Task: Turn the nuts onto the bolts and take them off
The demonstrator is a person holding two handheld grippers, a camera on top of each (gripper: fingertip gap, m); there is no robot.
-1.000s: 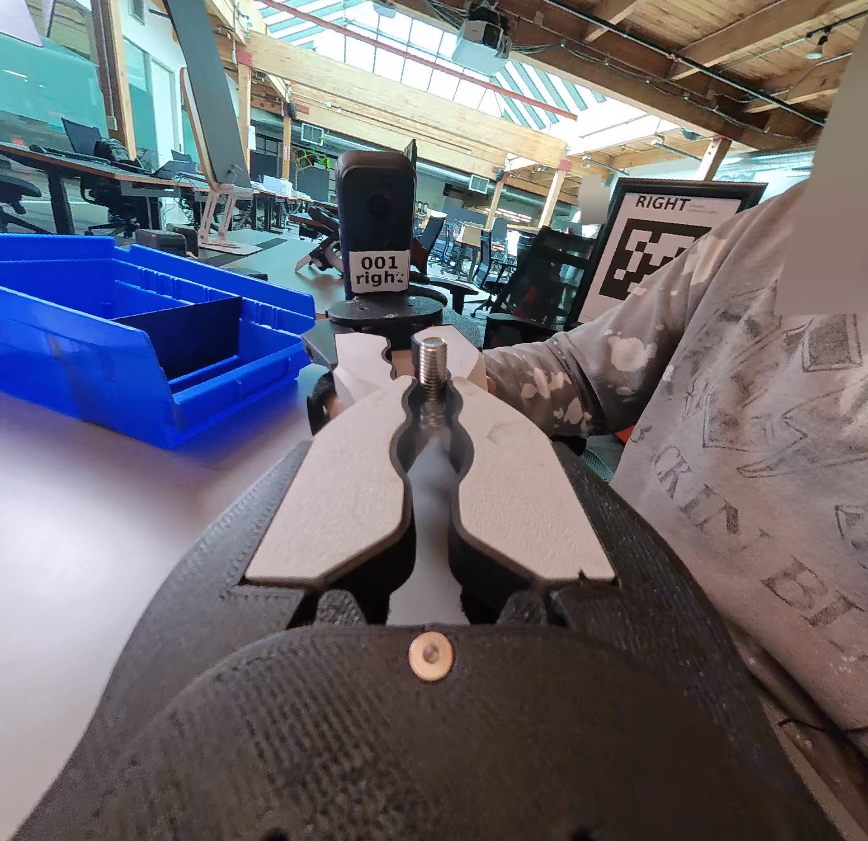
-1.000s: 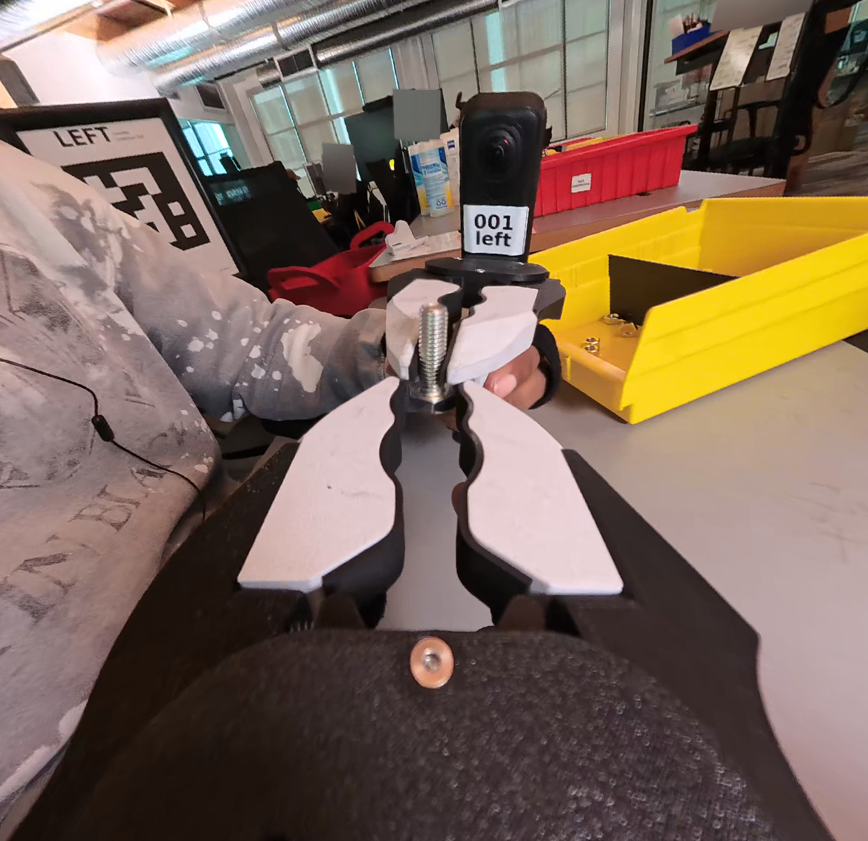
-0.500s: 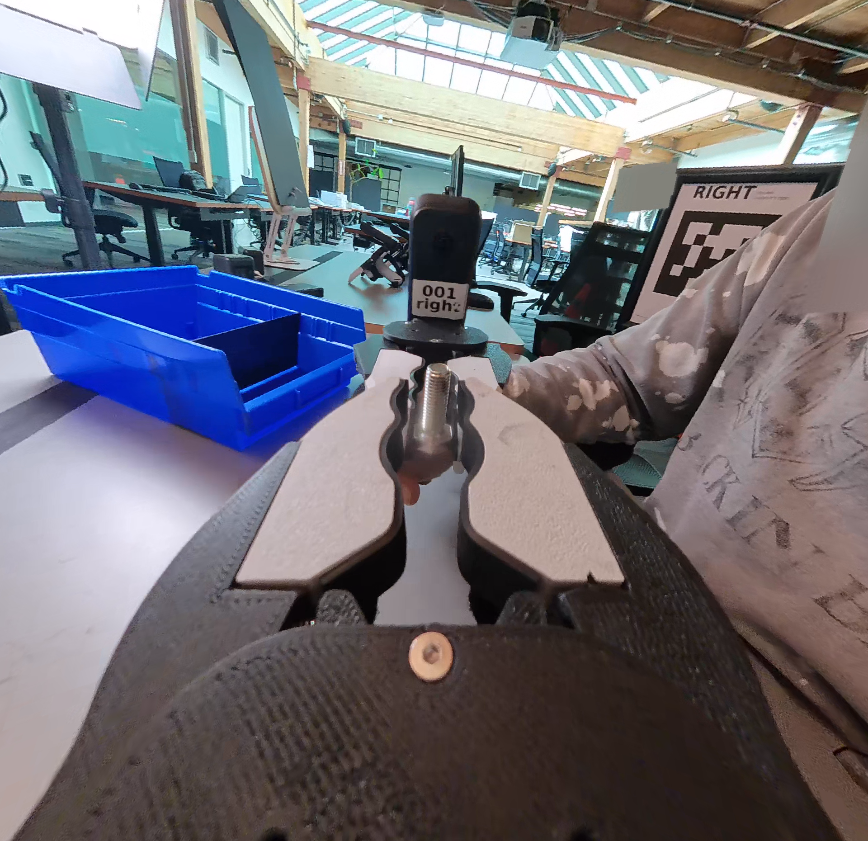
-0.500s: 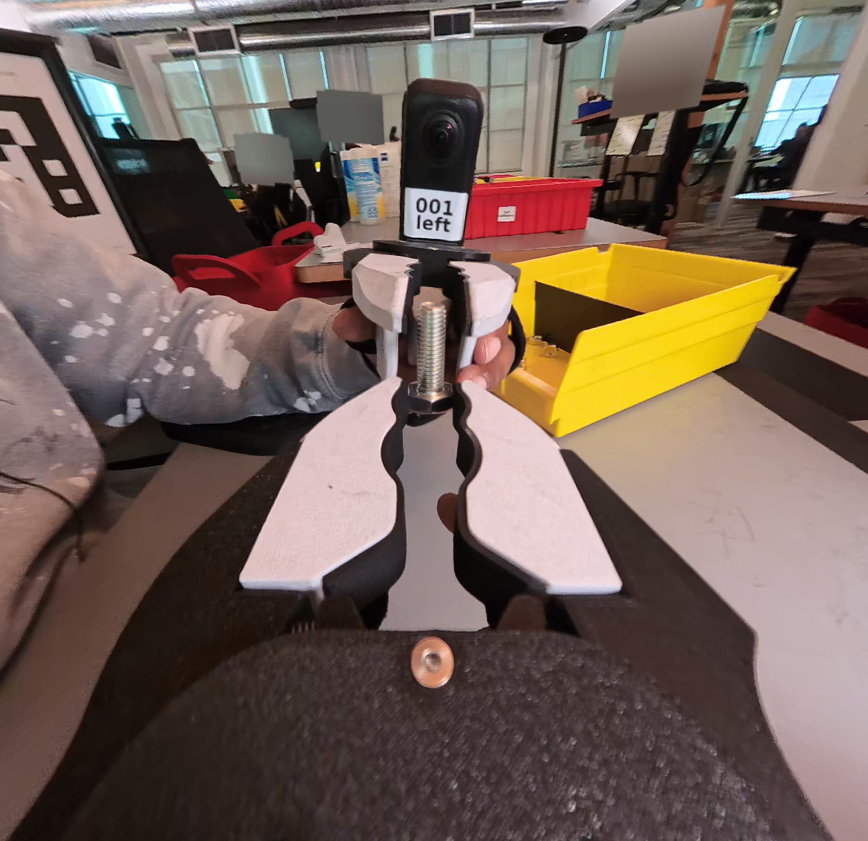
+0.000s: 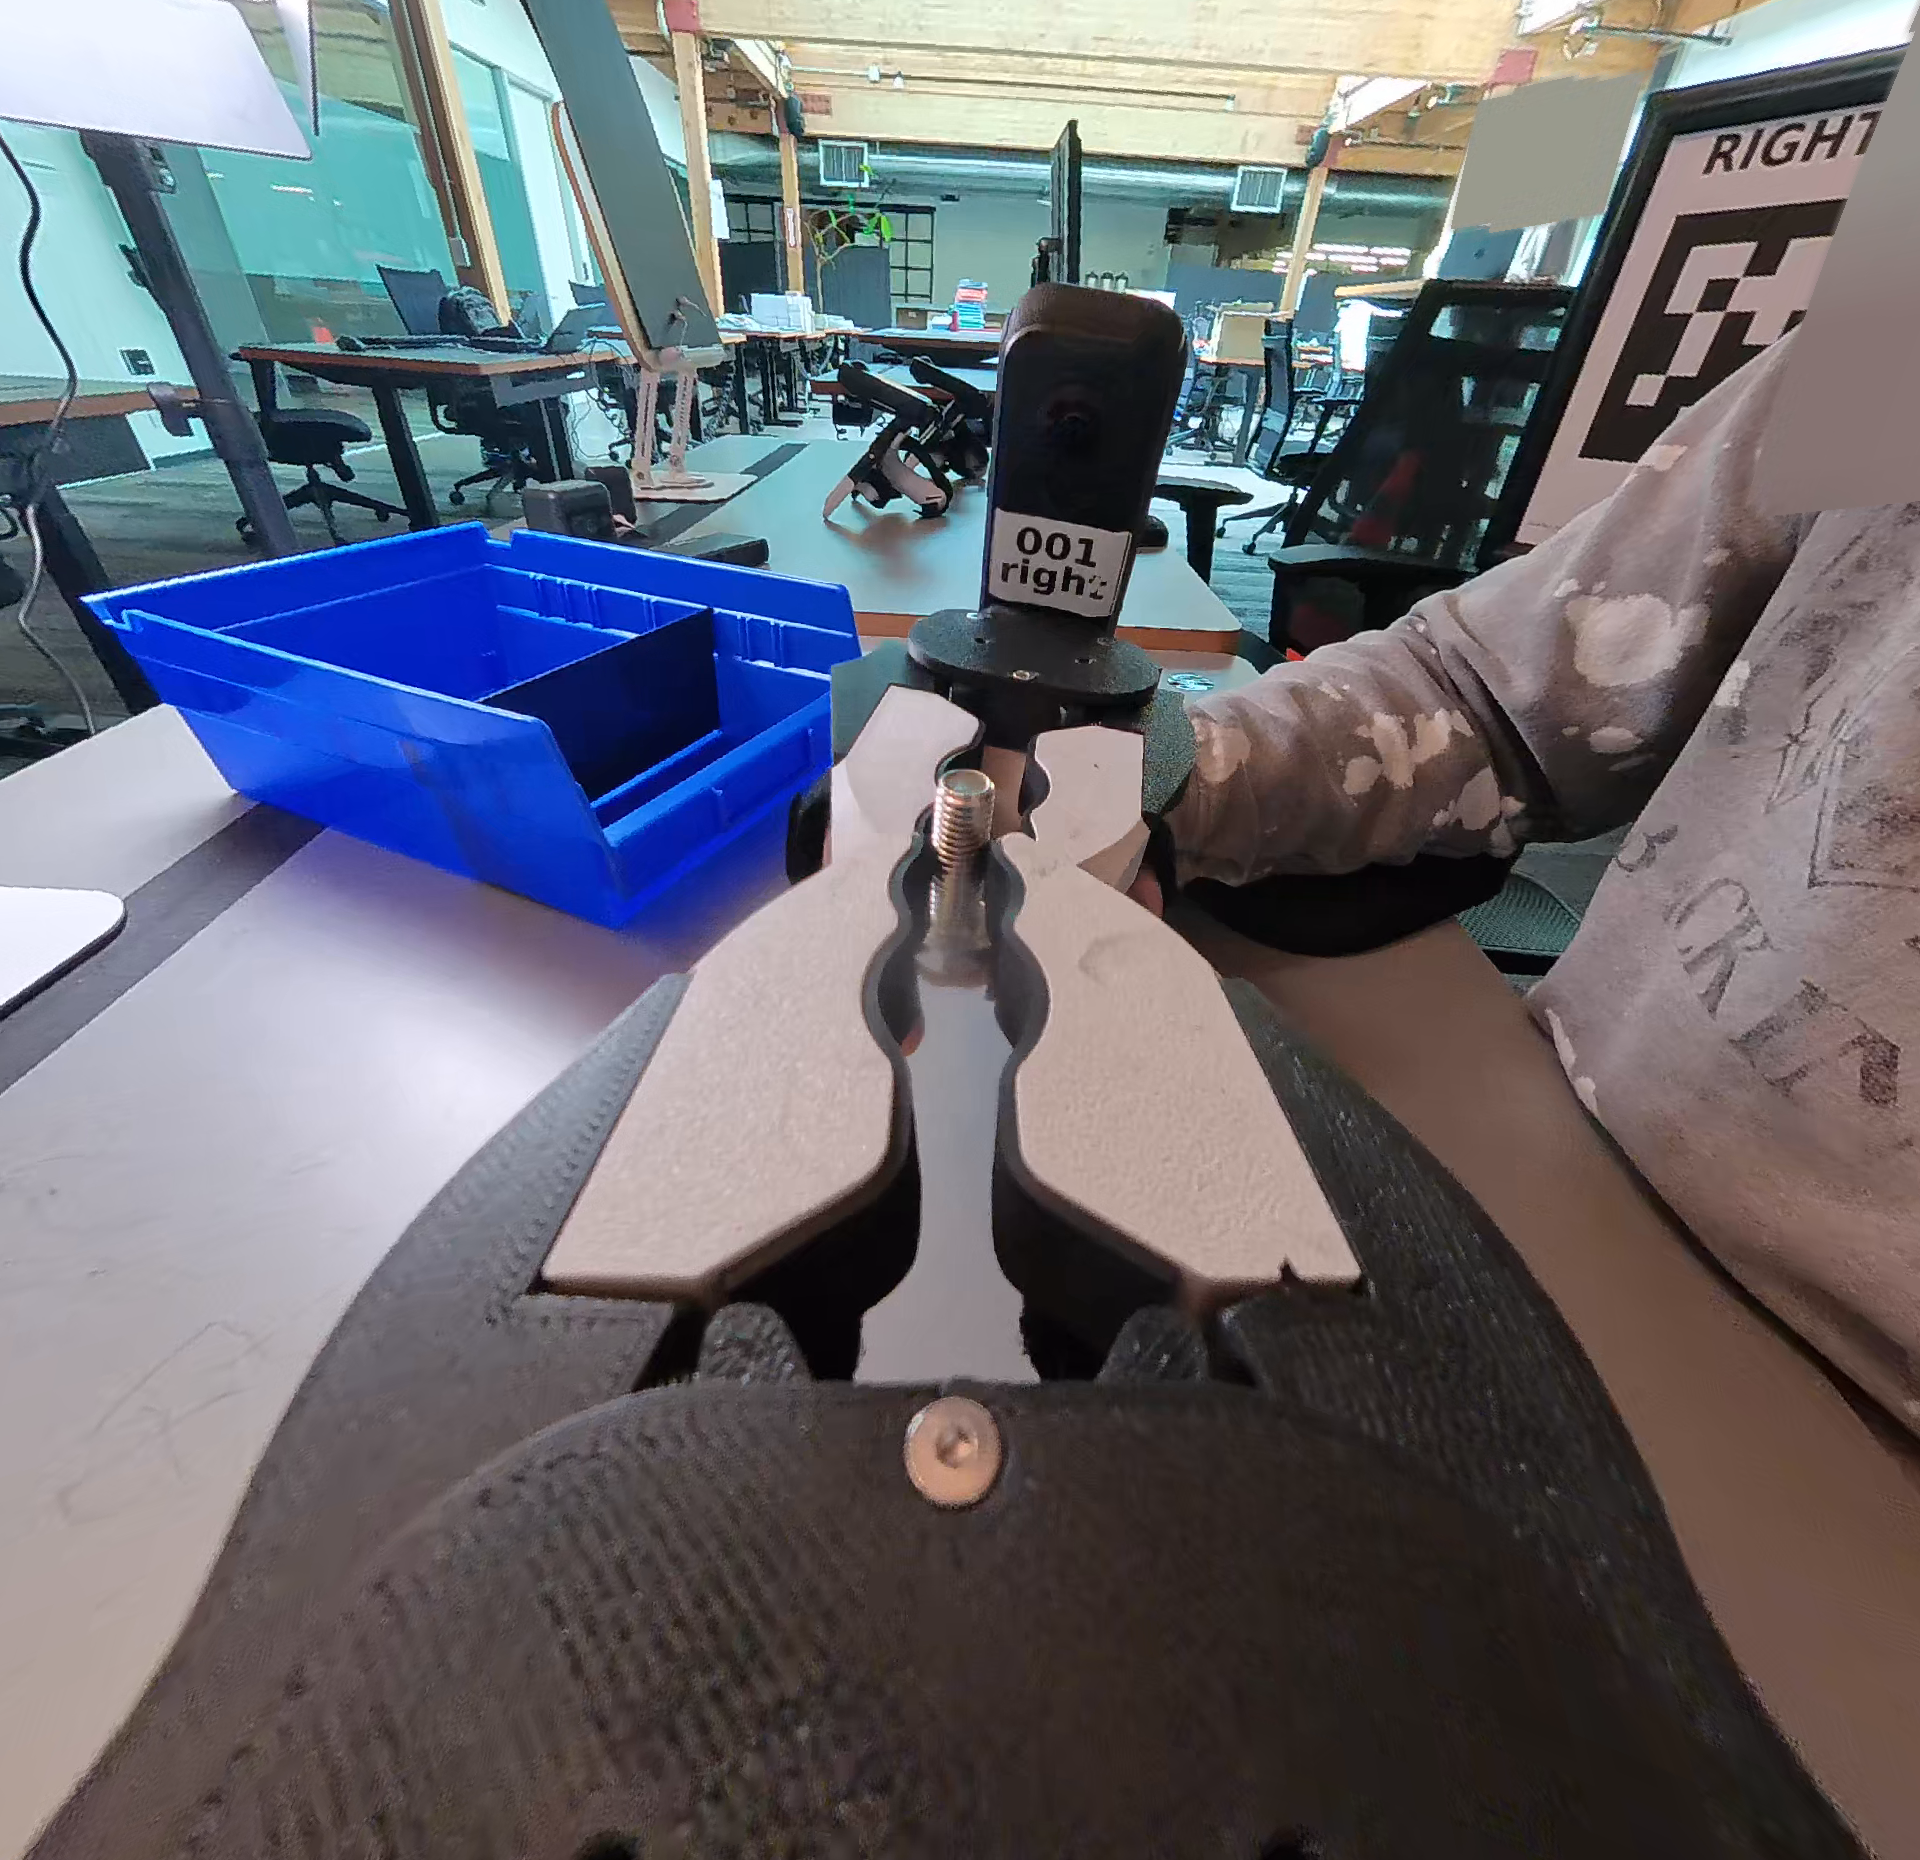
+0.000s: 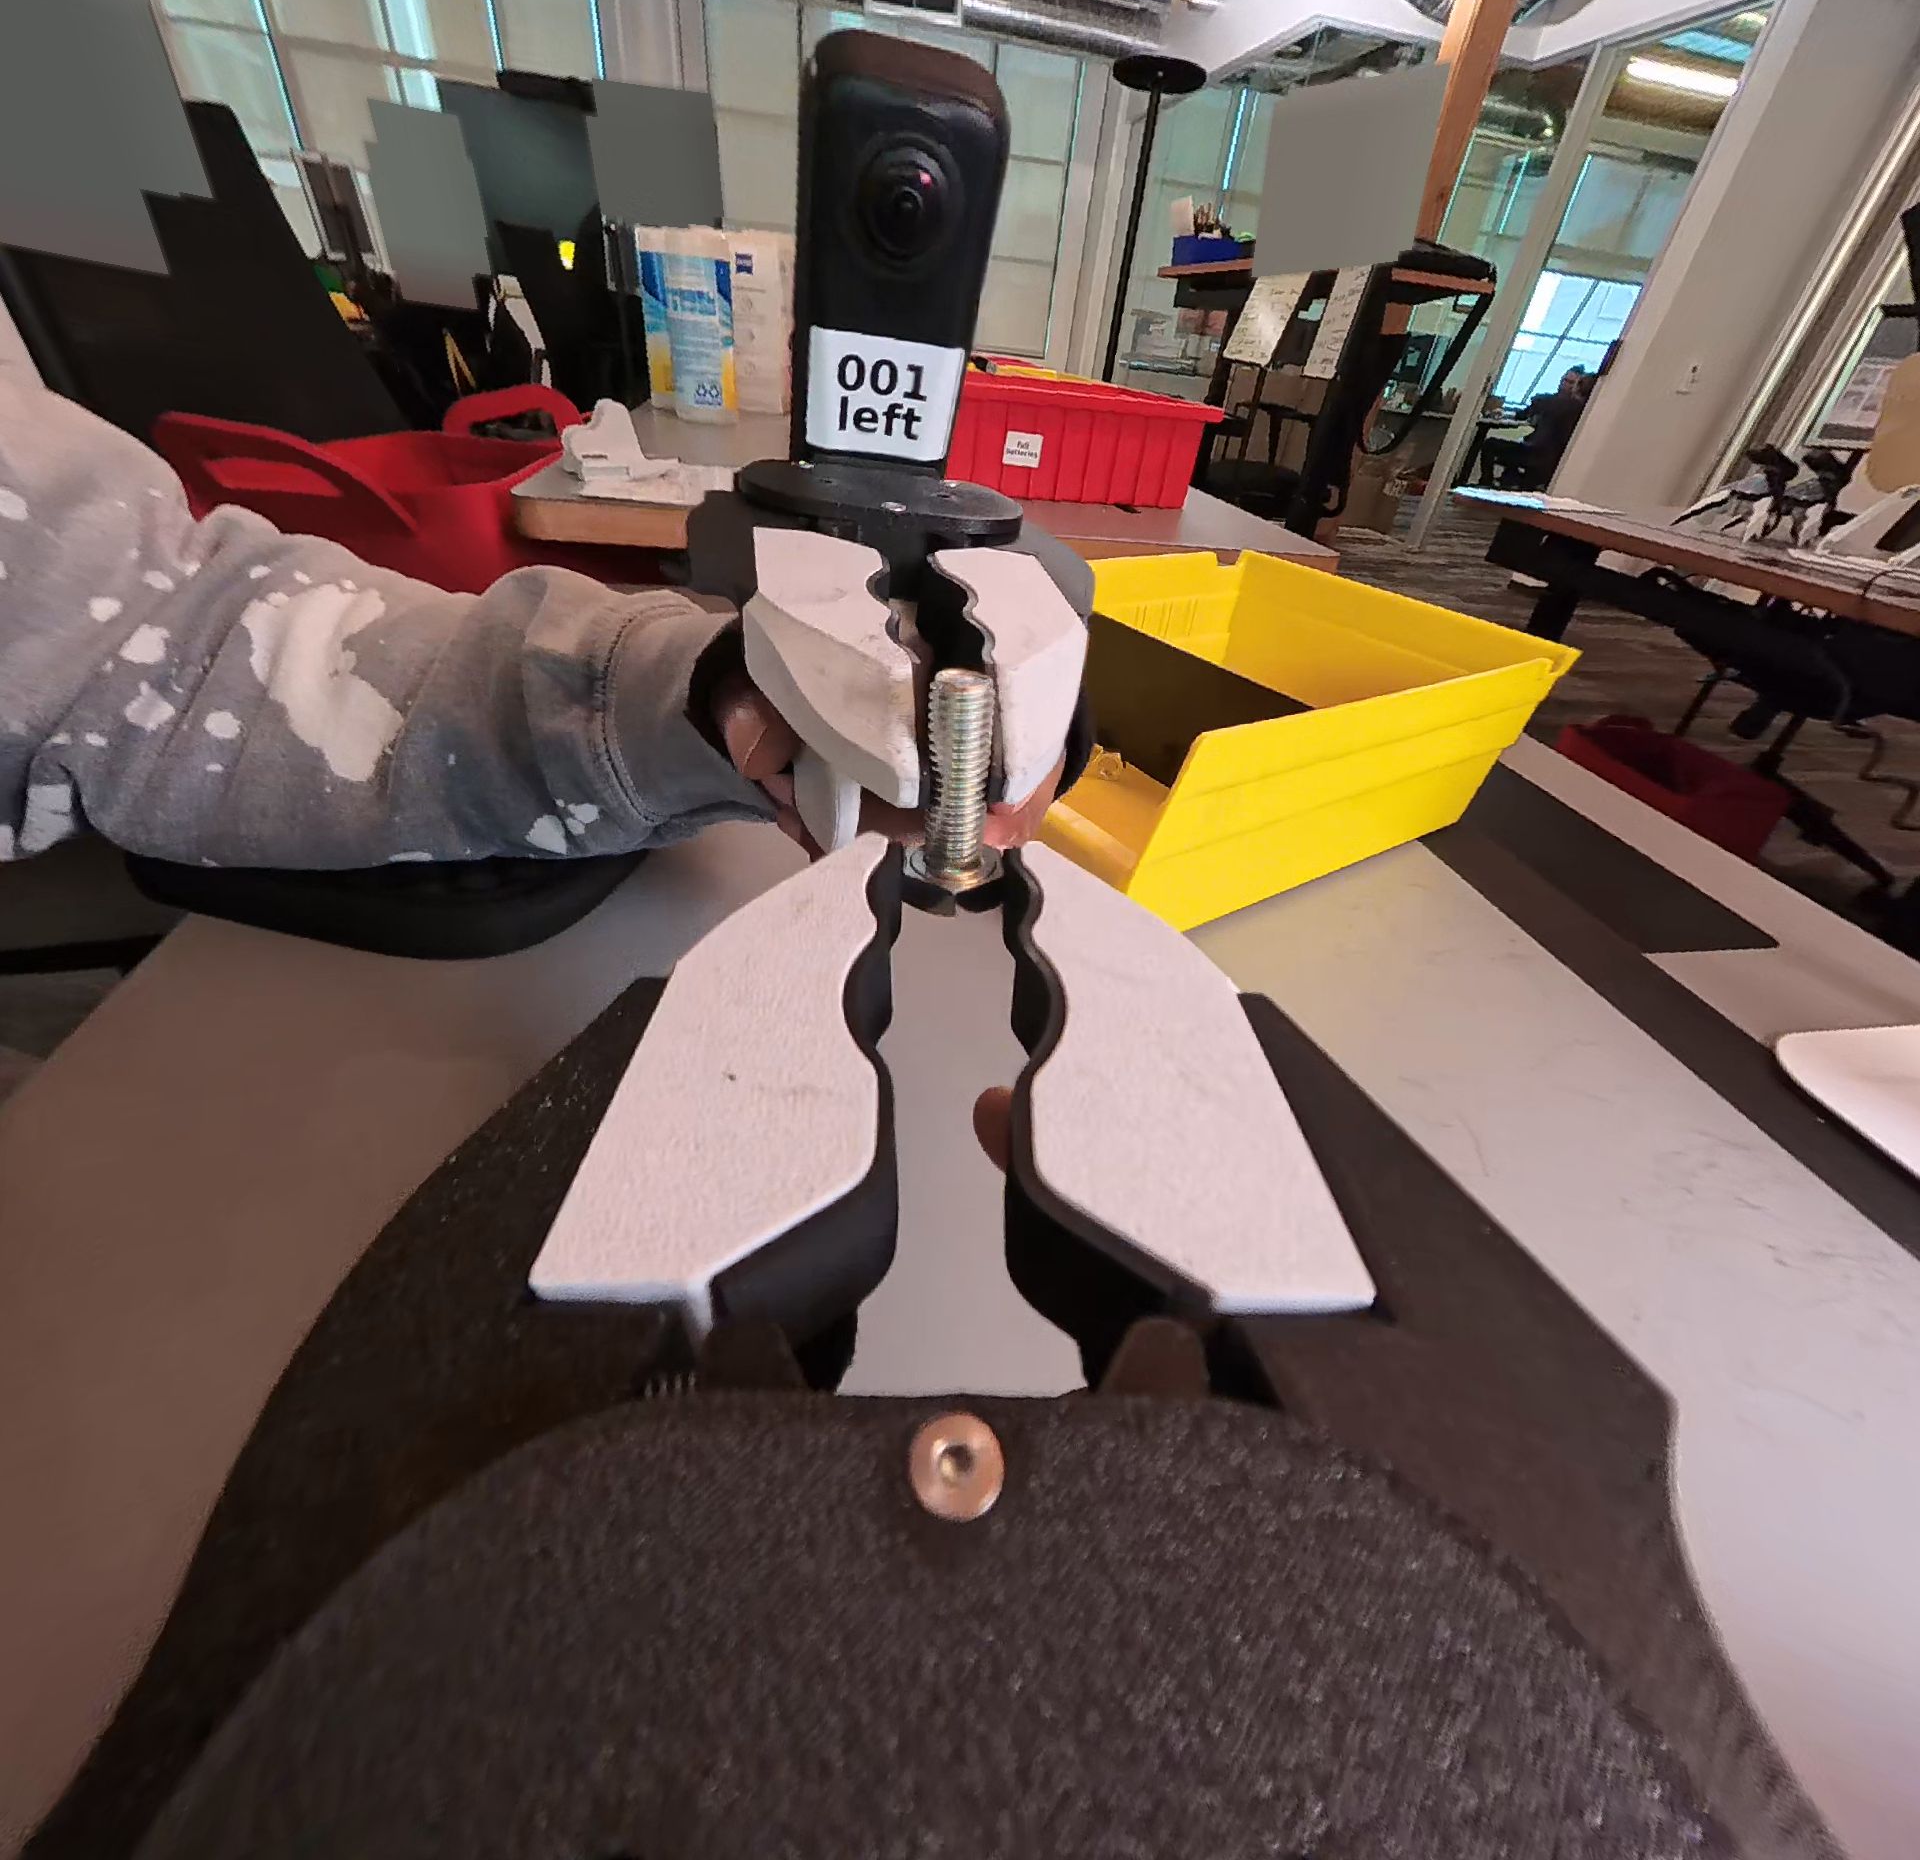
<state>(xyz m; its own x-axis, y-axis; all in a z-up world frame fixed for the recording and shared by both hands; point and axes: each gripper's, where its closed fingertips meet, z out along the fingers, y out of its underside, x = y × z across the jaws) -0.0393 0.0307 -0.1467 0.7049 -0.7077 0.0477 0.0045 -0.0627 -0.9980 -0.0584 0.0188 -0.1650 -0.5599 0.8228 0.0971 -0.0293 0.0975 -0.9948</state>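
A: Where is the bolt?

B: Upright above the bench; the left hand-held gripper clamps its head, the right hand-held gripper pinches the nut on its thread.

A: Any risk?

B: Tilting either 1 could cross-thread or drop the nut.

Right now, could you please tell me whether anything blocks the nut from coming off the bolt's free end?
Nothing visible does: above the nut, held in the right gripper, the bolt shows bare thread up to its tip.
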